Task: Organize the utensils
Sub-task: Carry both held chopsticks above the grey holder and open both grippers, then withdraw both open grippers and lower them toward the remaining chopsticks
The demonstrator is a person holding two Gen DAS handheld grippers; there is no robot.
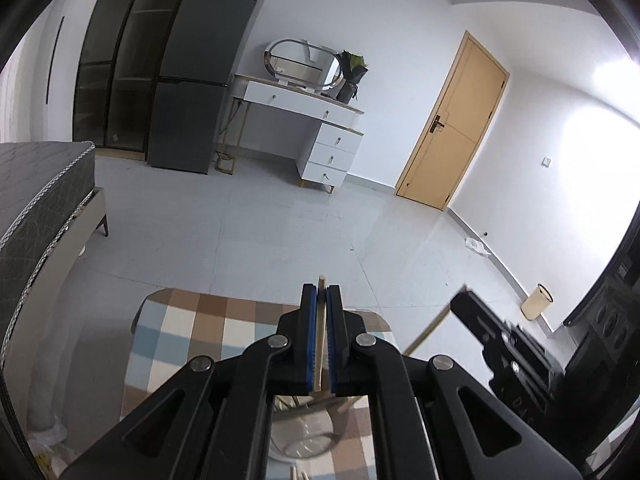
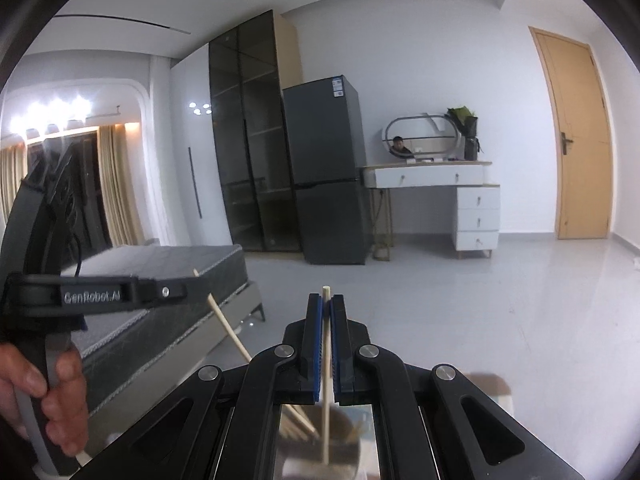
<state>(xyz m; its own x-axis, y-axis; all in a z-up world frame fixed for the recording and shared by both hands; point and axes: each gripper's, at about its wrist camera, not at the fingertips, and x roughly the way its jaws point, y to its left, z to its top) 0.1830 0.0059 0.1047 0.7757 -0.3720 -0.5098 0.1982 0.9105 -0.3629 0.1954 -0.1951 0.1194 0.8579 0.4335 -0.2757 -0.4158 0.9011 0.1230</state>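
Observation:
My left gripper is shut on a pale wooden chopstick that stands up between its blue pads, its tip just above the fingertips. Below the jaws a round cup sits on the checked tablecloth. My right gripper is likewise shut on a second chopstick, whose lower end hangs over the cup holding several more sticks. Each gripper shows in the other's view: the right one with its stick, the left one with its stick, held by a hand.
A grey mattress on a bed frame runs along the left of the table. Across the tiled floor stand a dark fridge, a white dressing table and a wooden door. A small bin sits by the right wall.

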